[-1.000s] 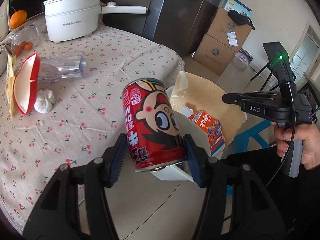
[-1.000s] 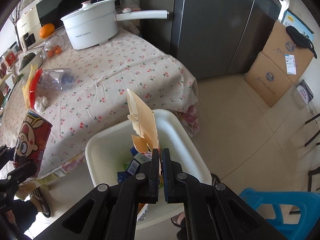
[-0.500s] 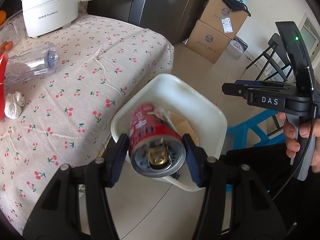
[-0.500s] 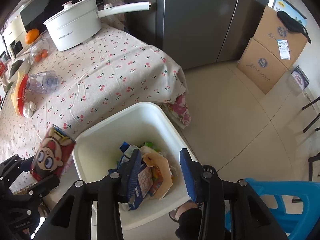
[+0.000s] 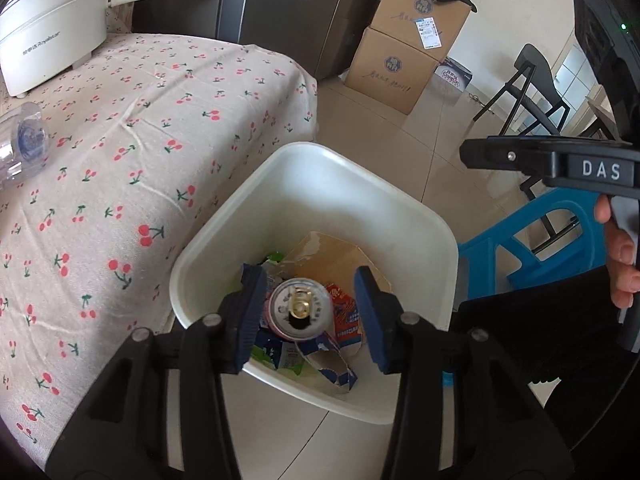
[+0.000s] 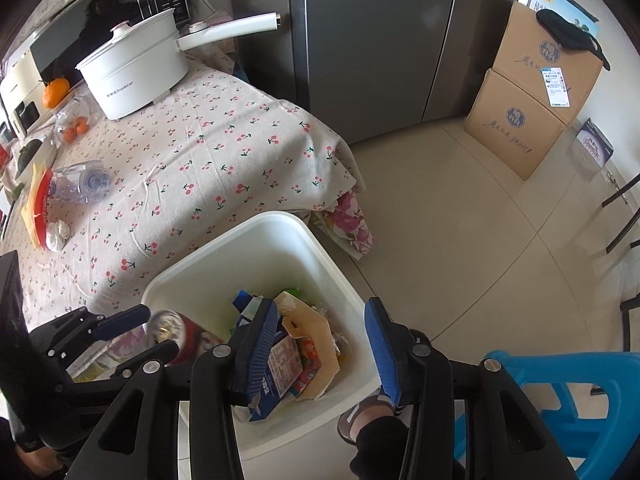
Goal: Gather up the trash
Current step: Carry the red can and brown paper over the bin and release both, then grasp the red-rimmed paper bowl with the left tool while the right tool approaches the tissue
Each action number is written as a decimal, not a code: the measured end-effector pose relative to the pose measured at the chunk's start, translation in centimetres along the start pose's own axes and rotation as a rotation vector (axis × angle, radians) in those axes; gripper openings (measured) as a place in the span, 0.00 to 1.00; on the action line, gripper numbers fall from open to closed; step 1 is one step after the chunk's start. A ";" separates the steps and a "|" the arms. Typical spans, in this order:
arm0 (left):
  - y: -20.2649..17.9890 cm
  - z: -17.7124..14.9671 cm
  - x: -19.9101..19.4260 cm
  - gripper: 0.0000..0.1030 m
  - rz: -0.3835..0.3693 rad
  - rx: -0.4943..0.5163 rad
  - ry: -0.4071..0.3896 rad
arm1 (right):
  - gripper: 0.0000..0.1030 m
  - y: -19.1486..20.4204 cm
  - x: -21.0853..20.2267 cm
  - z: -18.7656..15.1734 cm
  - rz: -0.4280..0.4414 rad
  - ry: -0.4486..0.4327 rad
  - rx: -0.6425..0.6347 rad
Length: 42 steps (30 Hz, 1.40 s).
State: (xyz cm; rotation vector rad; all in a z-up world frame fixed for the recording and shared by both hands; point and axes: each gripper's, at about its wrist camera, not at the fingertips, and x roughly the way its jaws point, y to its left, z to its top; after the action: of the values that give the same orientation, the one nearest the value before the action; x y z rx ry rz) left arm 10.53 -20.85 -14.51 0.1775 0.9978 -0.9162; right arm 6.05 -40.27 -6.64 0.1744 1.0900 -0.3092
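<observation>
A white trash bin [image 5: 360, 168] [image 6: 248, 228] stands on the floor beside the table, holding cartons and wrappers. The red cartoon can [image 5: 300, 308] [image 6: 192, 334] is top-up just past the tips of my left gripper [image 5: 312, 318] [image 6: 150, 332], over the bin. There is a gap between it and the right pad, and it looks blurred. The left jaws are closing with no grip on the can. My right gripper [image 6: 320, 340] hangs over the bin with its jaws opening and nothing between them. The torn brown cardboard [image 6: 316, 328] [image 5: 340, 260] lies in the bin below.
The table with the cherry-print cloth [image 5: 120, 140] carries a white pot [image 6: 136, 76], a lying plastic bottle [image 6: 80, 186], a red-rimmed wrapper [image 6: 40, 204] and a crumpled tissue [image 6: 58, 234]. A blue stool [image 6: 560, 392] stands right of the bin. Cardboard boxes [image 6: 528, 100] sit by the fridge [image 6: 380, 40].
My left gripper moved over the bin, tipped downward and let the can go. My right gripper opened and dropped the cardboard, which now lies in the bin.
</observation>
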 end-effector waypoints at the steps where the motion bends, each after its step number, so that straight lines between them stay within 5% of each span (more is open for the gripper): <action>1: 0.0 0.0 0.0 0.47 0.004 -0.003 -0.001 | 0.45 0.0 0.0 0.1 0.001 -0.001 0.002; 6: 0.2 0.2 -0.8 0.62 0.034 -0.008 -0.021 | 0.46 -0.2 -0.2 0.2 0.003 -0.005 0.006; 20: 3.1 -0.4 -4.6 0.80 0.157 -0.066 -0.046 | 0.54 0.7 -0.3 0.3 0.011 -0.011 0.003; 35: 13.4 -1.3 -12.3 0.86 0.406 -0.283 -0.149 | 0.71 7.2 -0.2 1.3 0.080 -0.015 -0.080; 42: 18.4 -0.3 -11.5 0.78 0.482 -0.331 -0.207 | 0.73 9.9 0.6 1.5 0.091 -0.001 -0.116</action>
State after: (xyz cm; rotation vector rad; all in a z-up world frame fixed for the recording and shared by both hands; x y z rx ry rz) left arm 21.32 -2.45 -10.53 0.0366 0.8479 -0.3157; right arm 10.87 -31.50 -6.63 0.1203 1.0921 -0.1641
